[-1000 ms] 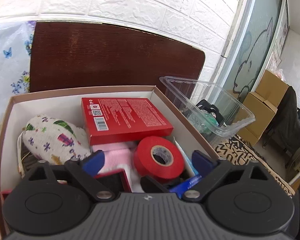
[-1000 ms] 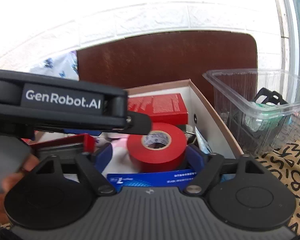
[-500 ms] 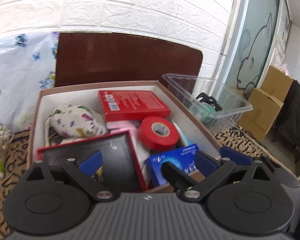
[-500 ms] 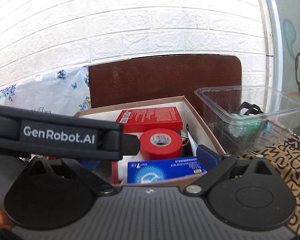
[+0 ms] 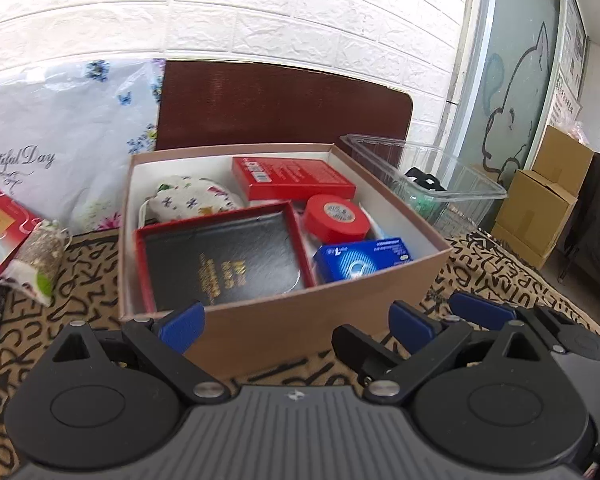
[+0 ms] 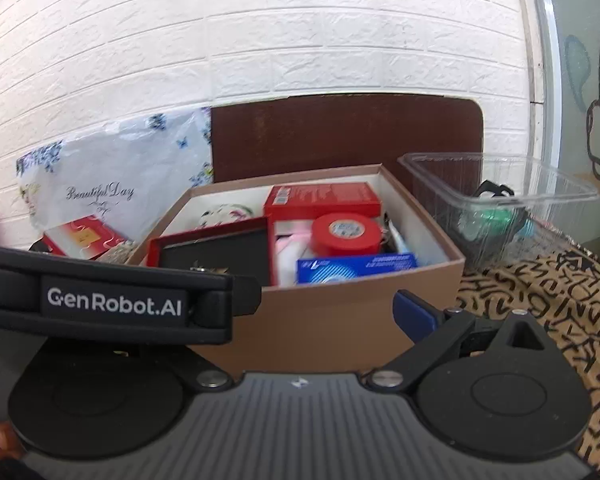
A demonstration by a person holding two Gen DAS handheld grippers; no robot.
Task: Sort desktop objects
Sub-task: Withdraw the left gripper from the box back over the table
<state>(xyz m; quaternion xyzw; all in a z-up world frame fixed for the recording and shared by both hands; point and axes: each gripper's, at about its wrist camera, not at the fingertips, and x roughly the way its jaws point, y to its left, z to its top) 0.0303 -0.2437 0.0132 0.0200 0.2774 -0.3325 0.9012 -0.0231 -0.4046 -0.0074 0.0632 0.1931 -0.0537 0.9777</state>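
From my left wrist view I see both my grippers, left gripper point(image 5: 296, 322) and right gripper point(image 5: 456, 316), spread and empty before the cardboard box point(image 5: 300, 320) holding the red tape roll point(image 5: 334, 218), whereas the right wrist view has the left gripper's strap point(image 6: 112, 300) blocking its left finger.

Home room, brick wallpaper point(image 5: 300, 20), cardboard boxes point(image 5: 540, 200)

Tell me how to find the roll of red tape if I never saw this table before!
Look for the big brown cardboard box in the middle of the patterned tablecloth. Inside it, toward the right wall, lies the roll of red tape, between a flat red box behind and a blue box in front. It is the only round thing there, with a hole in its middle.
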